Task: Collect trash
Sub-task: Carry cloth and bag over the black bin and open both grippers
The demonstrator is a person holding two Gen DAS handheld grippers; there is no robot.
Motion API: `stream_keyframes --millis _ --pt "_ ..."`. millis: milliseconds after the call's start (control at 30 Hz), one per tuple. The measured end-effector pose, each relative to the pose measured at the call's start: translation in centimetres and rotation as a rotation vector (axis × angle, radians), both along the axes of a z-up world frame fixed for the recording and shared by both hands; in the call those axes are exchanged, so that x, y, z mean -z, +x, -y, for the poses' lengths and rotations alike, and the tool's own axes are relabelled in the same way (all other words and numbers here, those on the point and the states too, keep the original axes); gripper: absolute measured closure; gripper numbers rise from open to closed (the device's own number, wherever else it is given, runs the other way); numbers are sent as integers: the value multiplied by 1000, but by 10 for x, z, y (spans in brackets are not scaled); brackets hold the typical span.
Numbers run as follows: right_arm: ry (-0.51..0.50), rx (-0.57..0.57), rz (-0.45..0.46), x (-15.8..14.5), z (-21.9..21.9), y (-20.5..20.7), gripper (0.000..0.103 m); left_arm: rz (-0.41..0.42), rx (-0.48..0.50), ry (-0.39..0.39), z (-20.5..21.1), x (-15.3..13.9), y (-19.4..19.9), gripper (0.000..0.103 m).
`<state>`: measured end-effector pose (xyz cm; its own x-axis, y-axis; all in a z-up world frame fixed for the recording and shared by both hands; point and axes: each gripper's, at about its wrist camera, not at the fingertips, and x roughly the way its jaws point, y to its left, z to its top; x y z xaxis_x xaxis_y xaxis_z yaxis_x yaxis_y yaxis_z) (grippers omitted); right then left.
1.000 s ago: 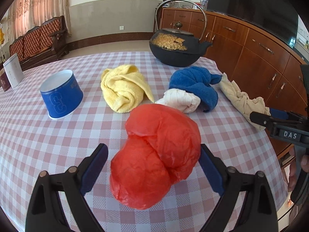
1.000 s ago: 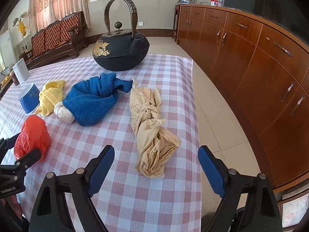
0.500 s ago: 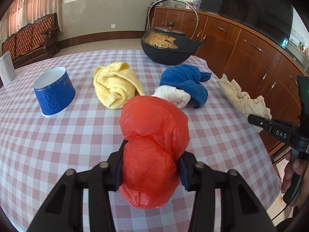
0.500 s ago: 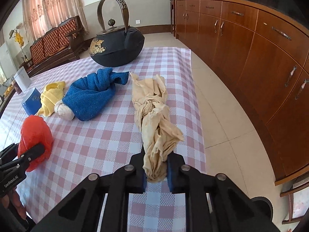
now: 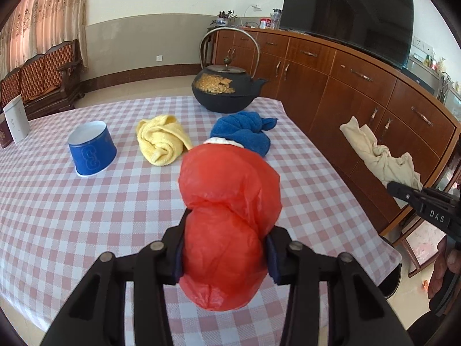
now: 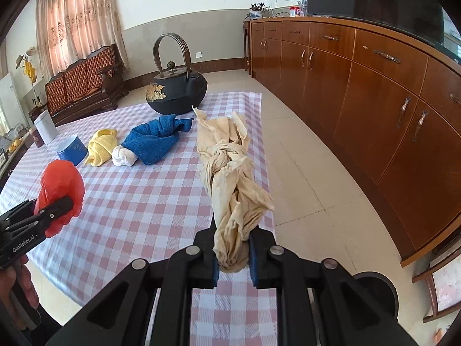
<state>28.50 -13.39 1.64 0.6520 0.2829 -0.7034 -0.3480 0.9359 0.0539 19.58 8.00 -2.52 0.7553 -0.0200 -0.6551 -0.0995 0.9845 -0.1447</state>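
Note:
My left gripper (image 5: 224,256) is shut on a crumpled red plastic bag (image 5: 230,201) and holds it above the checked tablecloth (image 5: 86,201). The bag also shows in the right wrist view (image 6: 62,184). My right gripper (image 6: 232,262) is shut on a knotted beige cloth (image 6: 230,173), lifted off the table near its right edge. The cloth also shows in the left wrist view (image 5: 380,152).
On the table lie a blue towel (image 5: 245,132) with a white wad (image 6: 124,155), a yellow towel (image 5: 161,141), an upturned blue cup (image 5: 92,152) and a black iron kettle (image 5: 224,89). Wooden cabinets (image 6: 374,86) line the right. A dark round bin (image 6: 374,294) stands on the floor below.
Both grippers closed, the left on the red bag and the right on the beige cloth. Both have since lifted their loads off the table.

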Motion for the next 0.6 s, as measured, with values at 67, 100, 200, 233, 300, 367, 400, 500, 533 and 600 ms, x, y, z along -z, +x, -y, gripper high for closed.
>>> stream_keyframes --millis 67,100,200,233,300,367,400,500,533,600 --pt "-2 11 13 -4 9 -14 86 10 9 -4 6 -4 -7 58" --pt "-1 16 18 -7 13 -21 86 15 14 -4 9 -5 -11 58" --pt "11 31 29 -11 26 -40 86 24 35 -1 22 -9 -20 58" --pt "14 36 32 -12 30 -46 86 27 43 0 25 -10 -24 58" --pt "16 49 41 -15 38 -58 86 32 58 -3 33 -12 -29 58" --pt "26 64 45 -18 47 -67 86 38 70 -6 39 -15 -37 58" --pt "29 70 48 -19 50 -72 86 44 78 -6 43 -17 -40 58" --pt "38 89 56 -22 62 -84 86 56 104 -4 55 -21 -44 58" --pt "41 96 60 -24 66 -88 86 60 114 -5 60 -23 -45 58" --pt "41 106 65 -25 73 -95 86 68 131 -2 68 -26 -46 58"
